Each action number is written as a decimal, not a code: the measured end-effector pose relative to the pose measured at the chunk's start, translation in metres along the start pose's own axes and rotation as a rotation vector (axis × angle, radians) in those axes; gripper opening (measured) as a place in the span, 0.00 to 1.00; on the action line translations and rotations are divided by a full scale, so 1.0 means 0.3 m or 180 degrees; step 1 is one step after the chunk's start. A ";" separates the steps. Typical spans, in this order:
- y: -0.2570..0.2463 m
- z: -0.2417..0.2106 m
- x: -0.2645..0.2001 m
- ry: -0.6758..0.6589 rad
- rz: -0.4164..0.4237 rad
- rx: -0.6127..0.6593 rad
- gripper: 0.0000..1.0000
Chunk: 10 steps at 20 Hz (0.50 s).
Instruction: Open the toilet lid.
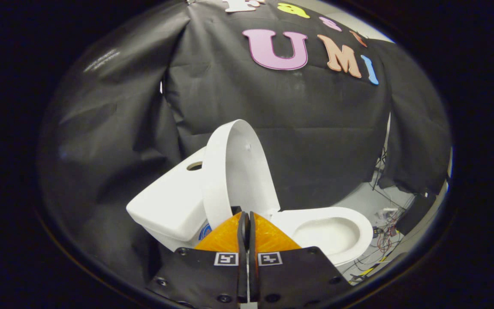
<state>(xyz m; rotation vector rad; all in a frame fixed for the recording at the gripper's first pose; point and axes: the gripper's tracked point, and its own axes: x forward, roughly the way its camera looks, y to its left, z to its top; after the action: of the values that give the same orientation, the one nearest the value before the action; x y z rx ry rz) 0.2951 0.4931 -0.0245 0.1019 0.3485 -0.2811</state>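
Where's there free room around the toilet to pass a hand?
Free: above the open bowl, right of the raised lid. Also the tank top, left of the lid. Crowded: floor right of the bowl, tangled with cables. The gripper is shut, just before the lid's base.

Illumination is even and moderate. Strong fisheye curvature is observed toward the periphery, where detail is softened and darkened. The cloth wall [315, 128] is rendered dim; the toilet lid [242, 171] is rendered bright, without glare.
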 end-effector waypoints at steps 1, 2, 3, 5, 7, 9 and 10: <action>0.001 0.001 -0.002 -0.0021 -0.0060 -0.0020 0.02; 0.000 -0.002 -0.005 -0.0051 -0.0125 -0.0037 0.02; 0.004 0.000 -0.006 -0.0076 -0.0169 -0.0046 0.02; 0.016 0.010 -0.009 -0.0106 -0.0257 -0.0125 0.04; 0.022 0.007 -0.003 -0.0123 -0.0320 -0.0283 0.03; 0.024 0.021 -0.004 -0.0163 -0.0408 -0.0443 0.04; 0.024 0.023 -0.002 -0.0188 -0.0445 -0.0498 0.04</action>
<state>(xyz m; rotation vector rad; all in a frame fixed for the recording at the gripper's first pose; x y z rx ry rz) 0.2988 0.4992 -0.0174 -0.0848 0.3181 -0.3932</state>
